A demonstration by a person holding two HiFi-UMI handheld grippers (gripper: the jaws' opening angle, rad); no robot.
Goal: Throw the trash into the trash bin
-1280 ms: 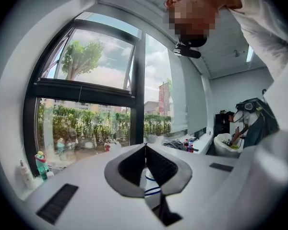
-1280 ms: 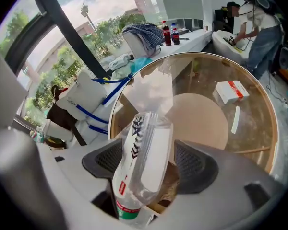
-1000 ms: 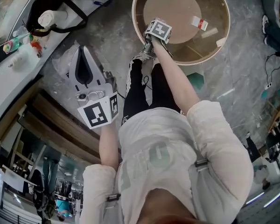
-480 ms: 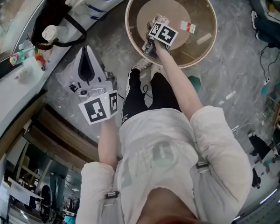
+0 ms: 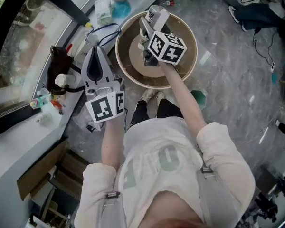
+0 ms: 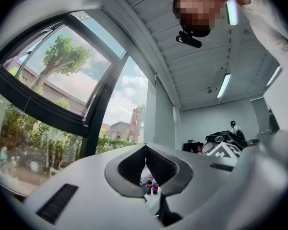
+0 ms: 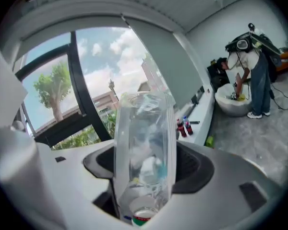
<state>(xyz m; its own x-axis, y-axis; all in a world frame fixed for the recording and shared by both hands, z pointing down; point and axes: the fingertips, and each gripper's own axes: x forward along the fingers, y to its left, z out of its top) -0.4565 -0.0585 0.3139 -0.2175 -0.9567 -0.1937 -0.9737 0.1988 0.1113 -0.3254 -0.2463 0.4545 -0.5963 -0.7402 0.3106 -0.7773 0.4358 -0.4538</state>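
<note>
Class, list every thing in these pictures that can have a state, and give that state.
Left tongs: shut, nothing between them.
Right tongs: shut on the bottle.
Bottle: clear, gripped, held up over the bin.
Bin: upright, open, no lid.

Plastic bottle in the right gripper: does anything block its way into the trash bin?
Nothing visible does. The right gripper holds the clear bottle over the open mouth of the trash bin; the shut left gripper sits outside its rim.
</note>
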